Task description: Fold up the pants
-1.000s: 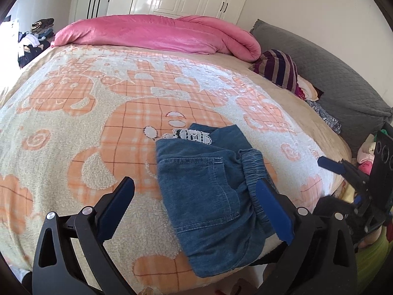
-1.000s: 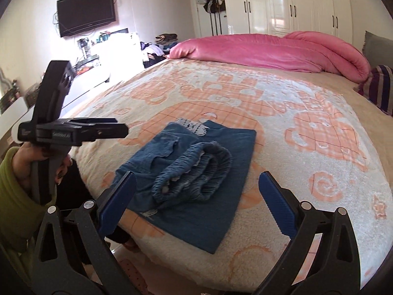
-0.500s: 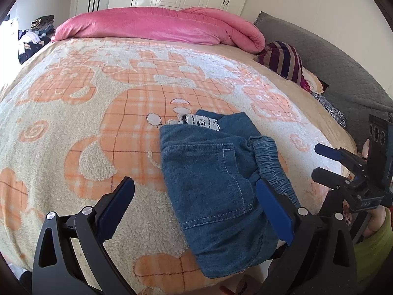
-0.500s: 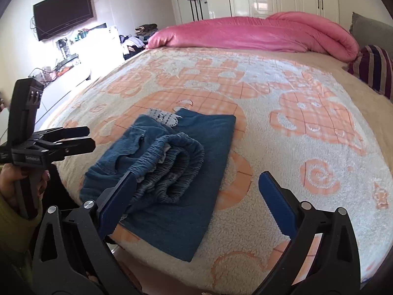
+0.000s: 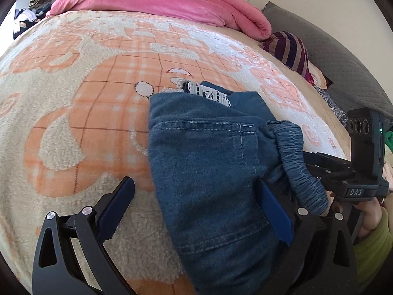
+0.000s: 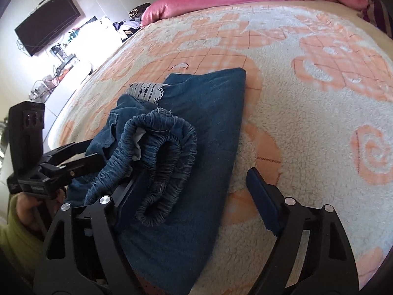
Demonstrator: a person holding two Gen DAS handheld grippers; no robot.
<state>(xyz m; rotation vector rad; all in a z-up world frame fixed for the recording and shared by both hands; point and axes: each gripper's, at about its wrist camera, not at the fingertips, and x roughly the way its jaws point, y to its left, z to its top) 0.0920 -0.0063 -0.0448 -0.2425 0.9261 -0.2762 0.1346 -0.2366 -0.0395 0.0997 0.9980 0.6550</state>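
Note:
Blue jeans (image 5: 208, 167) lie folded near the front edge of the bed, with white lace trim (image 5: 208, 93) at their far end. The gathered elastic waistband (image 6: 167, 152) is bunched on top of the denim. My left gripper (image 5: 196, 204) is open and straddles the jeans' near part: one finger over the blanket, the other on the denim. My right gripper (image 6: 196, 191) comes in from the other side, its jaws closing. A denim layer lies between them and the waistband drapes over its left finger. The pads do not press.
The bed carries a fleecy orange-and-cream blanket (image 5: 86, 98). A pink duvet (image 5: 159, 0) is rolled at the far end, with a striped pillow (image 5: 292, 51) and a grey cushion (image 5: 343, 61) at the right. A wall TV (image 6: 46, 24) hangs beyond the bedside. A green sleeve (image 5: 373, 241) shows.
Both grippers have dropped toward the jeans and now straddle them. The right one rolled and its jaws narrowed. The jeans lie as before.

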